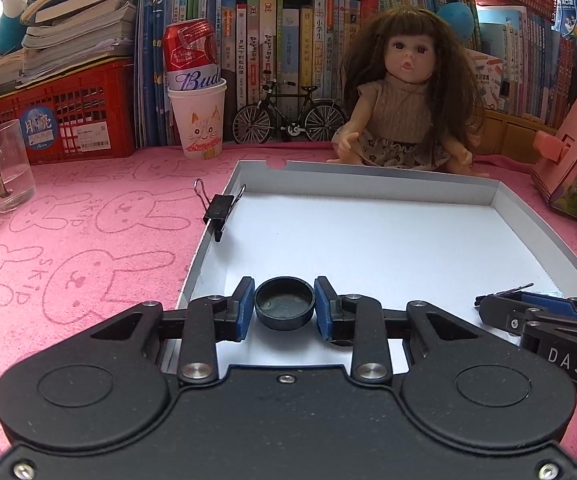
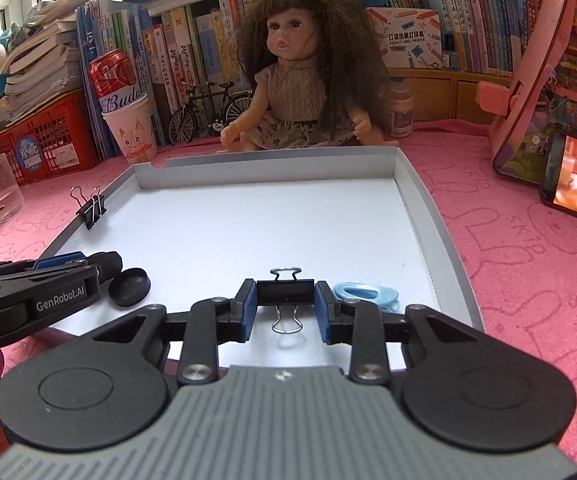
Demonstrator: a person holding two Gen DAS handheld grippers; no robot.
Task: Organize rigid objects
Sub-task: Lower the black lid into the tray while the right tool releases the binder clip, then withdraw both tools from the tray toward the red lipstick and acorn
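The left gripper (image 1: pixel 284 307) grips a round black cap (image 1: pixel 284 307) between its blue pads, low over the near left part of the shallow white box lid (image 1: pixel 368 176). The right gripper (image 2: pixel 285 300) clamps a black binder clip (image 2: pixel 285 294) by its two ends, so the clip's long axis runs straight across from pad to pad, wire handles pointing fore and aft, above the lid's near edge. A second binder clip (image 2: pixel 90 210) sits clipped on the lid's left wall. Just right of the held clip lies one light-blue plastic piece (image 2: pixel 366 294). Counted: two clips, one cap.

Bright daylight, sharp centre, fisheye-warped edges
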